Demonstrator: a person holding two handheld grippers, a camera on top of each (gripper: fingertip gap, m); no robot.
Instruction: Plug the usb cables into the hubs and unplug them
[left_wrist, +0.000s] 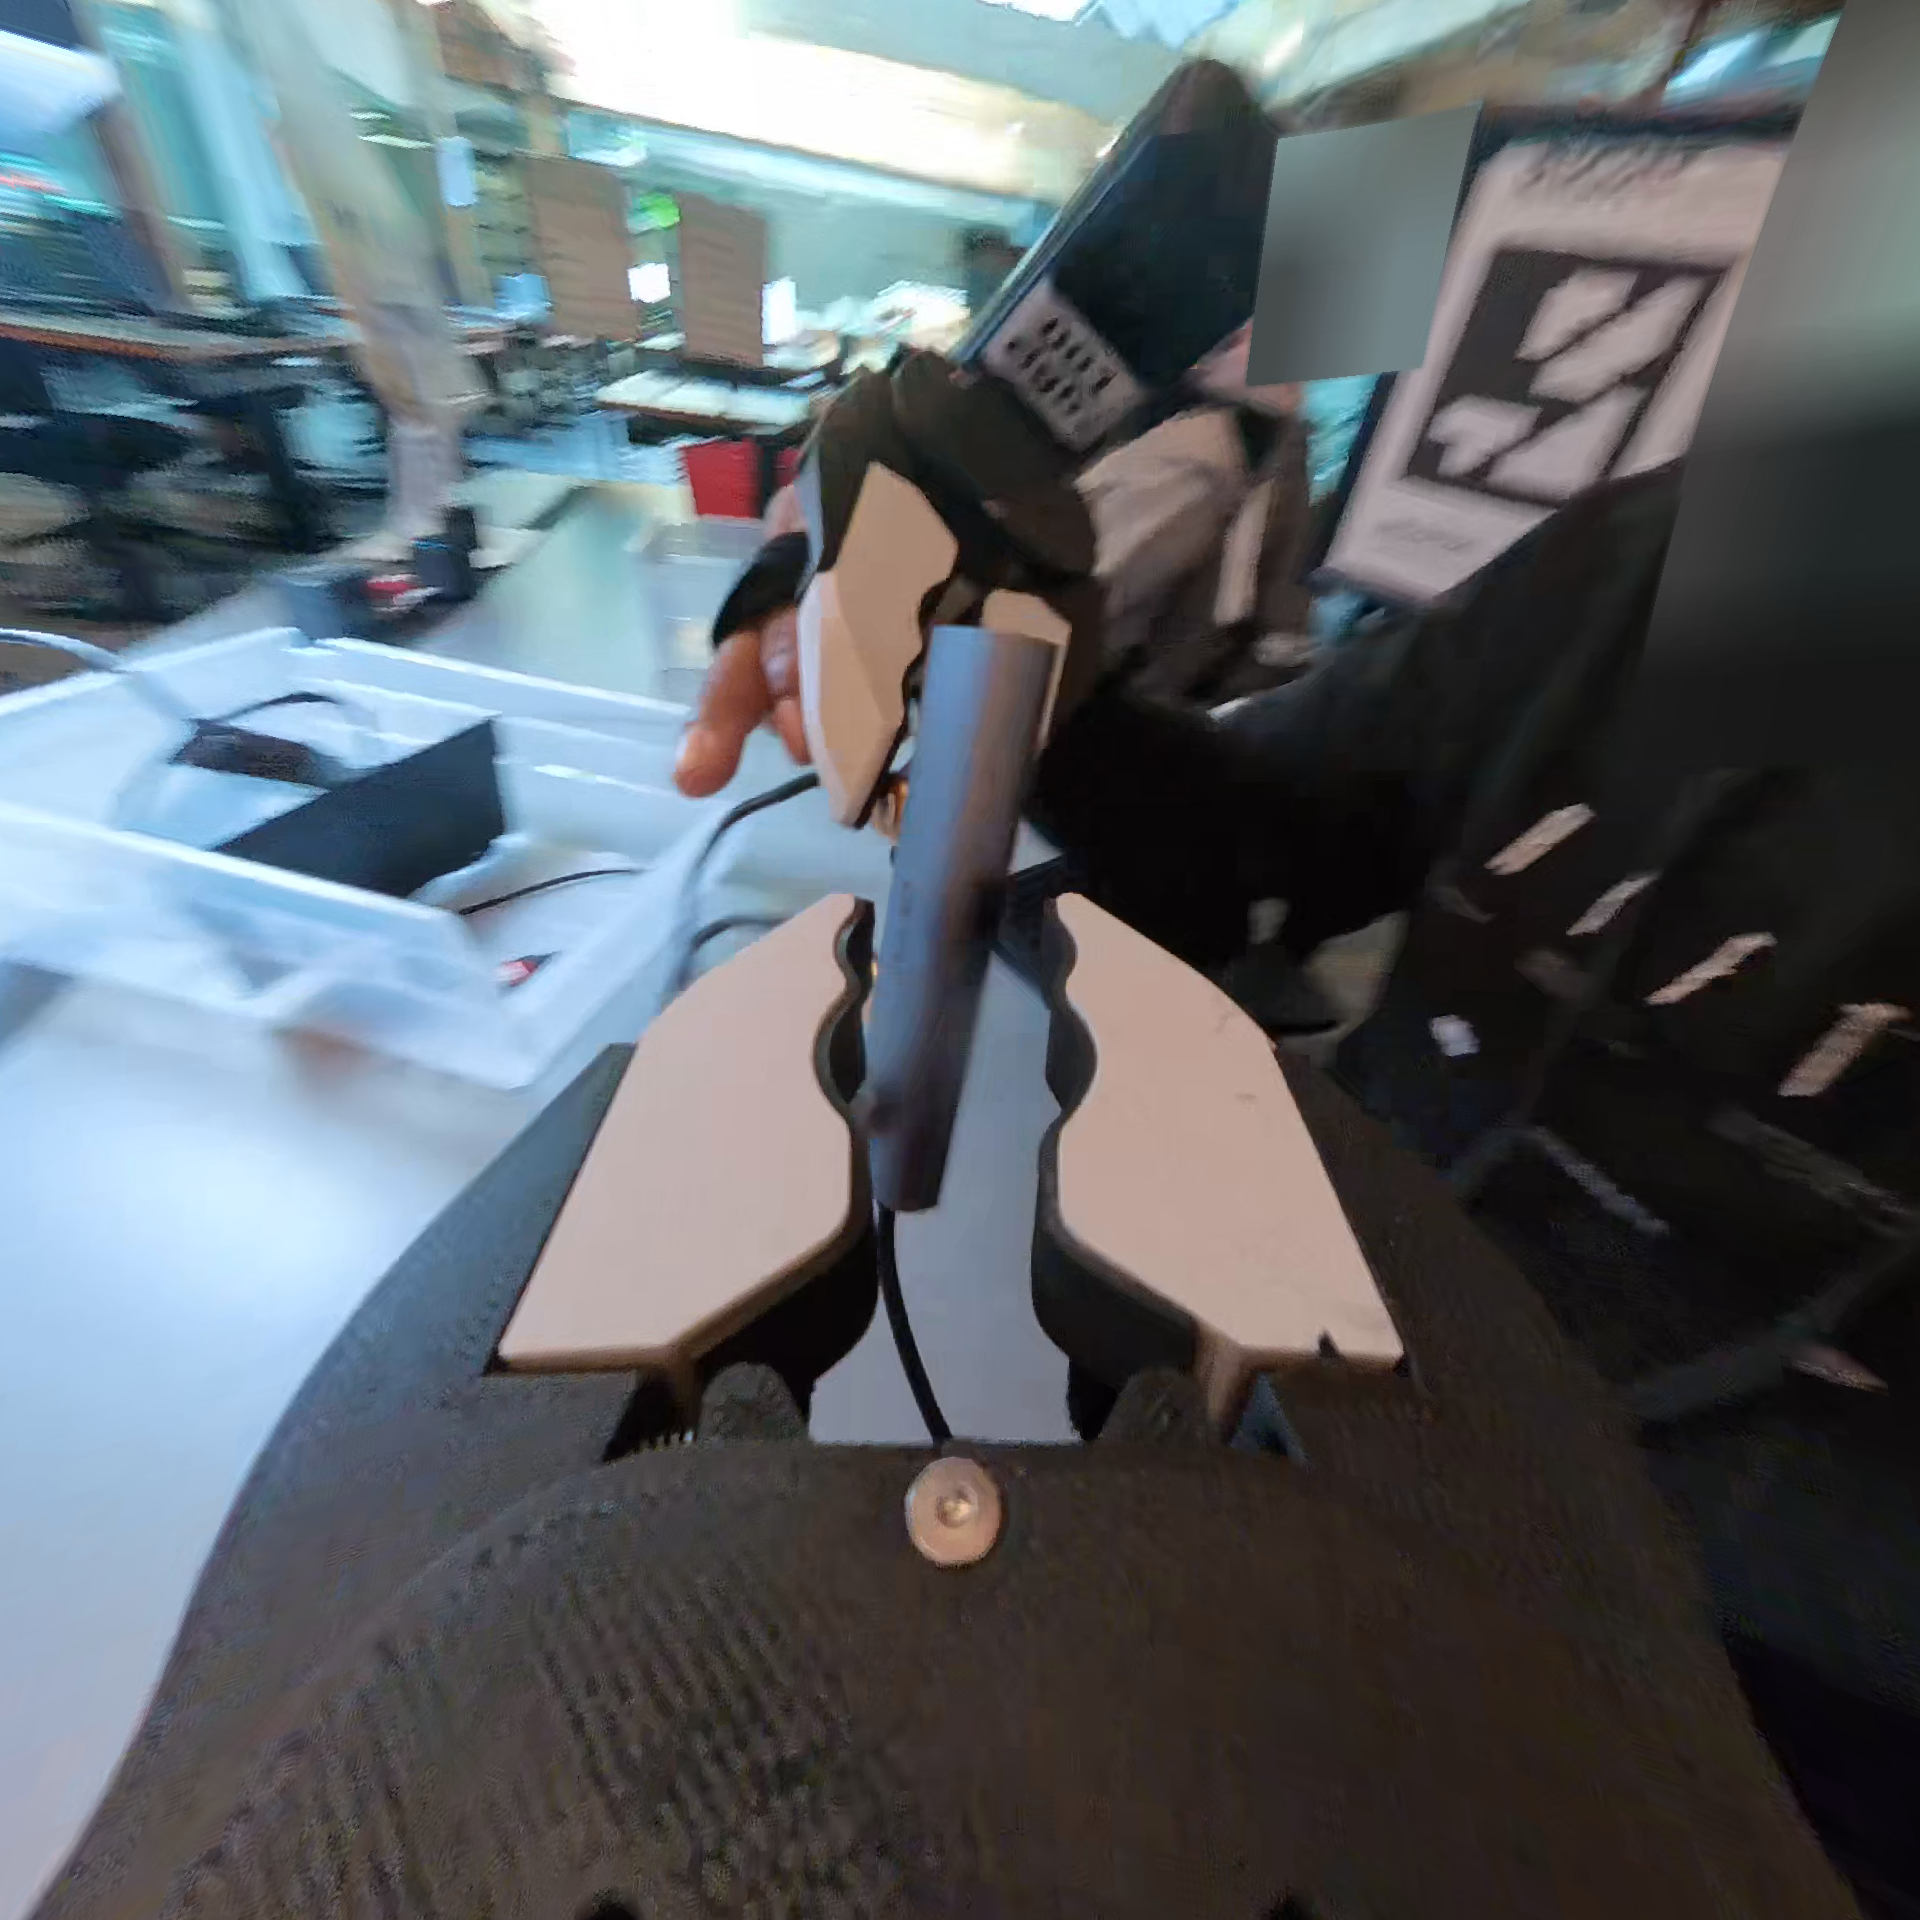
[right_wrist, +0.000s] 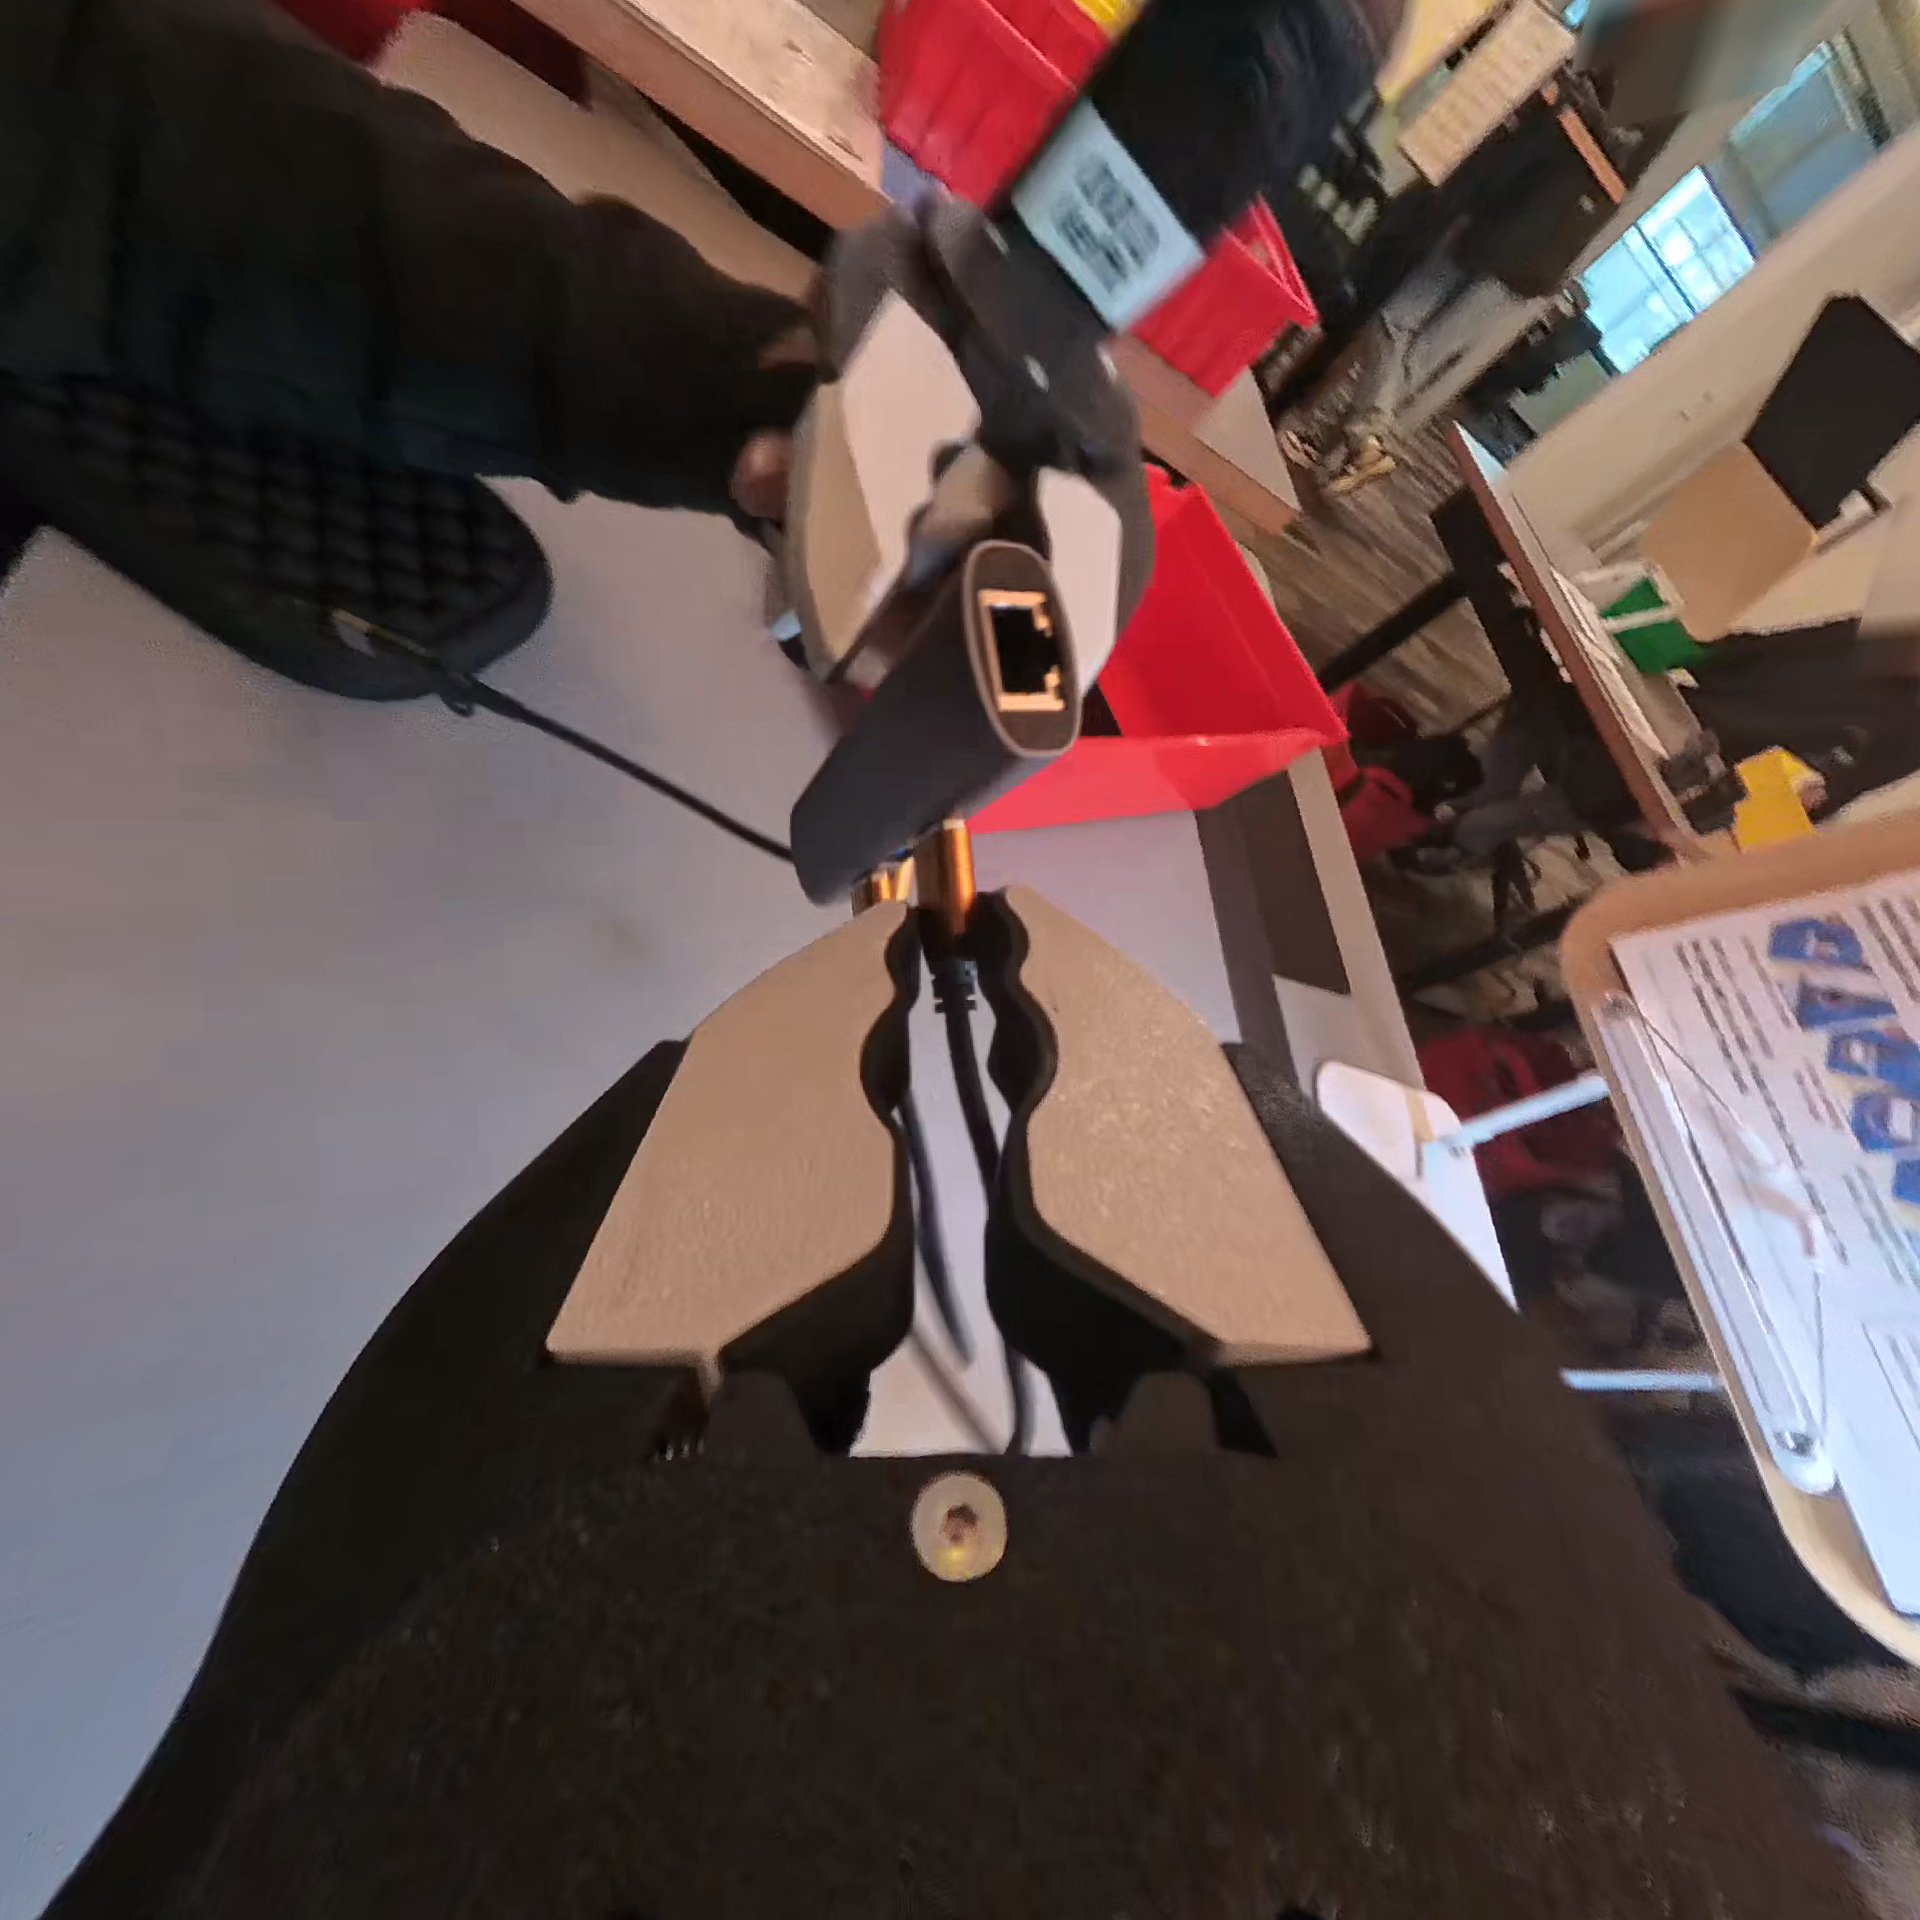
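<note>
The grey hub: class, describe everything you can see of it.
The grey hub is a slim bar that looks like matt metal, with rounded edges and a square network socket in its end. It hangs tilted in the air above the white table, clamped by the left tongs. A copper-coloured plug, pinched in the right tongs, meets its underside.

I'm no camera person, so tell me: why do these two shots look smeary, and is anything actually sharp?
Left wrist view: the background is motion-smeared, the ceiling light blown out; the grey metal hub is soft-edged. Right wrist view: the hub's square network port is fairly crisp, while the red plastic bins and desks blur and bend at the edges.
</note>
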